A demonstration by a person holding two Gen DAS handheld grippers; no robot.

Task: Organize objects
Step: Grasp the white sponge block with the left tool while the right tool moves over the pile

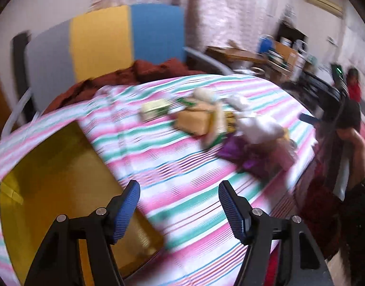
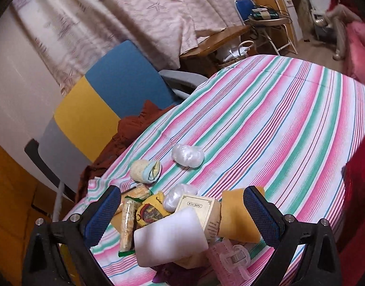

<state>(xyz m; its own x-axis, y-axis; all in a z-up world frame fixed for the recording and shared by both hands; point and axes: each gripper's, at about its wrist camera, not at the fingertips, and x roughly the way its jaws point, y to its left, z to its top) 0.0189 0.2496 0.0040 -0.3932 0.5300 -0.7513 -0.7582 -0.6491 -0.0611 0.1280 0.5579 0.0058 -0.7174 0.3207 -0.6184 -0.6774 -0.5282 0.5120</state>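
Both grippers hang over a bed covered with a striped sheet (image 2: 265,124) in pink, green and white. The left gripper (image 1: 178,202) has its blue-padded fingers (image 1: 125,212) spread wide with nothing between them; below the gap lies bare striped cloth, and under the left finger sits a yellow bin (image 1: 63,171) sunk at the edge of the bed. In this blurred left view the pile of objects (image 1: 218,124) lies well ahead of the fingertips and a little to the right, apart from them.

The right gripper (image 2: 182,214) is also spread wide, and the pile sits right between and just beyond its fingers. Nearest the camera a white foam block (image 2: 168,236) rests tilted in the gap, touching neither pad as far as can be told. Behind it stands a cream box with print (image 2: 201,211), and beside that a tan sponge-like piece (image 2: 237,219) lies just against the inner side of the right finger (image 2: 261,217). Close to the left finger (image 2: 103,217) are a clear packet of snacks (image 2: 127,224) and a yellow printed pouch (image 2: 149,211). A pink hair clip (image 2: 230,259) lies at the lower edge of the pile. Farther out on the sheet are a rolled sock bundle (image 2: 145,170) and a crumpled white plastic bag (image 2: 188,155), both well clear of the fingers
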